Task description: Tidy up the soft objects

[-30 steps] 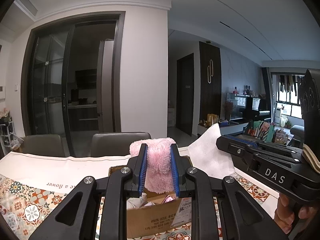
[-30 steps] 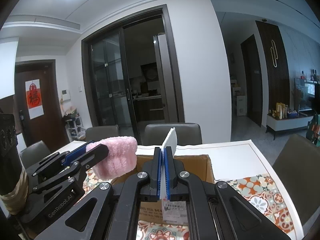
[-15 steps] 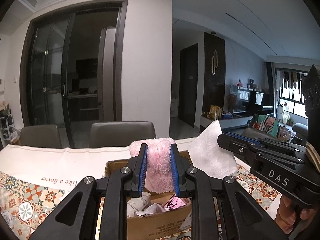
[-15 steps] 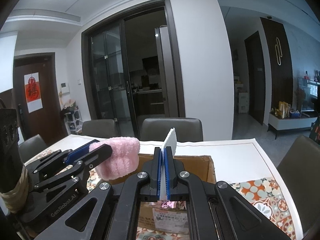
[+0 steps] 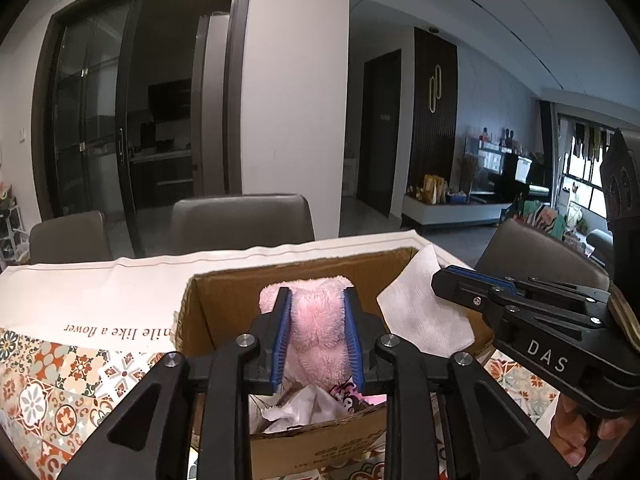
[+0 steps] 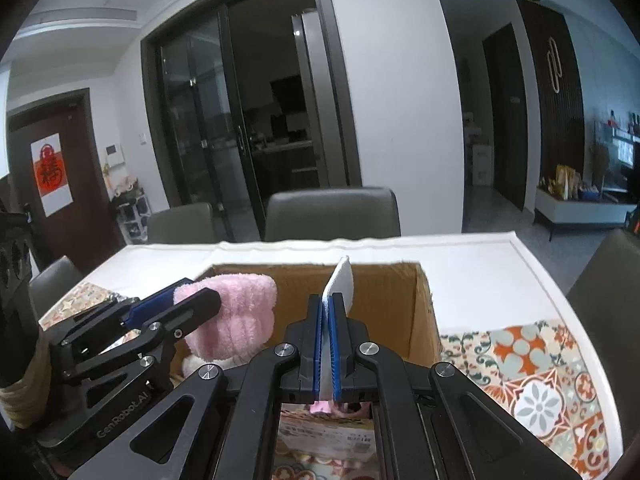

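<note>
My left gripper (image 5: 318, 304) is shut on a fluffy pink cloth (image 5: 318, 332) and holds it over the open cardboard box (image 5: 224, 292). My right gripper (image 6: 328, 304) is shut on a thin white cloth (image 6: 340, 286), also above the box (image 6: 384, 280). In the left wrist view the white cloth (image 5: 420, 312) hangs over the box's right side from the right gripper (image 5: 440, 276). In the right wrist view the pink cloth (image 6: 236, 316) sits in the left gripper (image 6: 196, 292) at the box's left. Crumpled cloths (image 5: 308, 404) lie inside the box.
The box stands on a table with a patterned tile cloth (image 5: 52, 376) and a white runner (image 5: 100, 296). Grey chairs (image 5: 240, 220) stand behind the table, another at the right (image 6: 608, 280). Glass doors are beyond.
Both grippers have come down with their cloths, and the box now shows larger and lower-angled, with both cloths just above its opening.
</note>
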Available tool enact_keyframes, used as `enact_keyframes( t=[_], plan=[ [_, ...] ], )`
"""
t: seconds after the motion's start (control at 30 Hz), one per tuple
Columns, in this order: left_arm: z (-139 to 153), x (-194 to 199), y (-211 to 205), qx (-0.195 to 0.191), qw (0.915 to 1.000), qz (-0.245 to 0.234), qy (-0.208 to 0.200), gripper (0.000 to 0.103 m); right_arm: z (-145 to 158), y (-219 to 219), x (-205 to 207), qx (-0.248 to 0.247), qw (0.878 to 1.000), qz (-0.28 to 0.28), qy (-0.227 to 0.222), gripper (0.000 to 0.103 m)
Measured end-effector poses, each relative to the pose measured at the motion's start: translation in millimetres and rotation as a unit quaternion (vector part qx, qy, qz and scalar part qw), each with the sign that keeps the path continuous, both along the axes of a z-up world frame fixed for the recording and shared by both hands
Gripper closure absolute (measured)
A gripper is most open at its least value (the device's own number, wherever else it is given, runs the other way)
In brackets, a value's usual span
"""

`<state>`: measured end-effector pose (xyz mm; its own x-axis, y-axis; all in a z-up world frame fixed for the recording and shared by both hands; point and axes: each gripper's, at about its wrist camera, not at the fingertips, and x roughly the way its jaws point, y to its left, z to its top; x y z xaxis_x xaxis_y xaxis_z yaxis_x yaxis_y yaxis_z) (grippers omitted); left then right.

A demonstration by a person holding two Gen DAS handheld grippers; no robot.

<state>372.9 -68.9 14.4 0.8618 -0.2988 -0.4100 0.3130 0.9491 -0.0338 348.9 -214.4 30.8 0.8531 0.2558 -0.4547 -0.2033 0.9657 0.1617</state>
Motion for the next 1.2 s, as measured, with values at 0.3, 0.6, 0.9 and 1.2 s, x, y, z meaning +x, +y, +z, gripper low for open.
enact_keyframes(
  t=[0.3, 0.6, 0.9, 1.2],
  plan=[
    [-4.6, -0.4, 0.2, 0.015, 0.9997, 0.021, -0.001, 0.059, -16.3, -3.4, 9.1, -0.009, 0.999, -0.02, 0.027, 0.07],
    [3.0, -10.4, -1.0, 0.022, 0.9991, 0.033, -0.017, 0.044, -14.0, -7.6, -4.3, -0.019, 0.998, -0.051, 0.026, 0.059],
    [14.5, -52.4, 3.3, 0.03, 0.9971, 0.054, -0.045, 0.039, 1.5, -13.4, -42.0, -0.017, 0.998, -0.066, 0.005, 0.051],
    [27.7, -101.1, 15.7, 0.024, 0.9949, 0.081, -0.056, 0.035, 14.2, -11.3, -87.5, -0.022, 0.997, -0.07, -0.008, 0.044]
  ],
)
